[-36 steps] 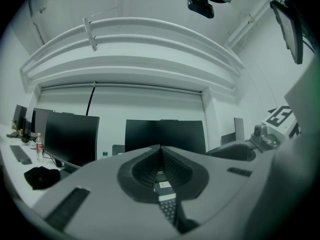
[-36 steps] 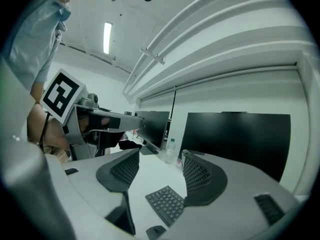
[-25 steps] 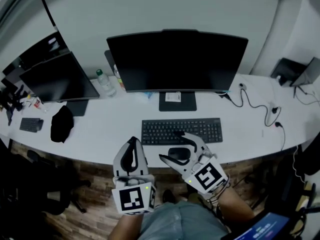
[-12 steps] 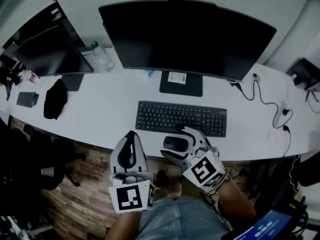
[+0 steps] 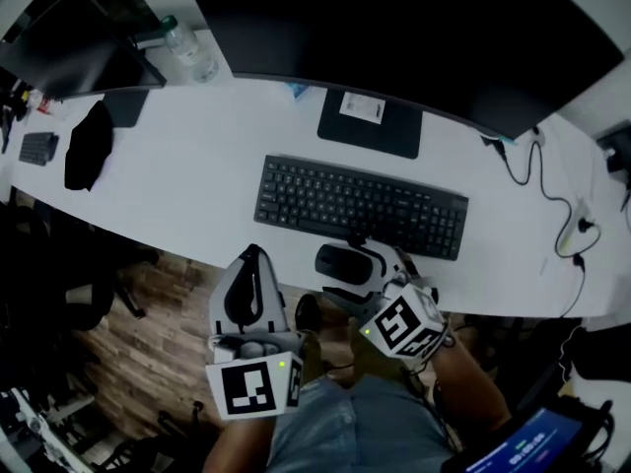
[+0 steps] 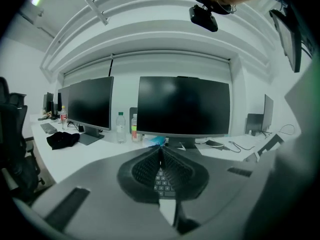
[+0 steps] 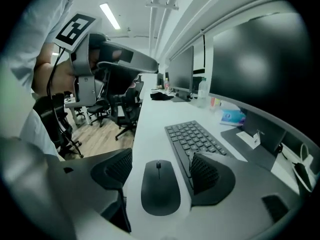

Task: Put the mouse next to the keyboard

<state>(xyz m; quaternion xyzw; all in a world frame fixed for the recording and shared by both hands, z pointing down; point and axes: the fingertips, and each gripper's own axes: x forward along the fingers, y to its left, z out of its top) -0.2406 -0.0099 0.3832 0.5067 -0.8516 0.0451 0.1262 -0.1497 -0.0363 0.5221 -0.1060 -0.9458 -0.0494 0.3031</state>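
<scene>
The black mouse (image 5: 338,262) (image 7: 160,186) lies on the white desk (image 5: 197,190), just in front of the black keyboard (image 5: 360,205) (image 7: 192,136) and near the desk's front edge. My right gripper (image 5: 357,272) (image 7: 160,170) straddles the mouse. Its jaws have just been opening and now stand open, with a gap between each pad and the mouse. My left gripper (image 5: 254,256) (image 6: 160,151) hangs off the desk's front edge, left of the mouse, its jaws shut on nothing.
A large monitor (image 5: 414,37) stands behind the keyboard on its foot (image 5: 370,126). Further left are a second monitor (image 5: 69,57), a water bottle (image 5: 187,52), a black cloth (image 5: 87,144) and a small keypad (image 5: 37,148). Cables (image 5: 552,200) trail at the right. Office chairs (image 7: 107,109) stand on the wooden floor.
Both grippers have sunk toward the desk. The right one has come down around the mouse in front of the keyboard, and its jaws have spread wider. The view has moved closer to the desk.
</scene>
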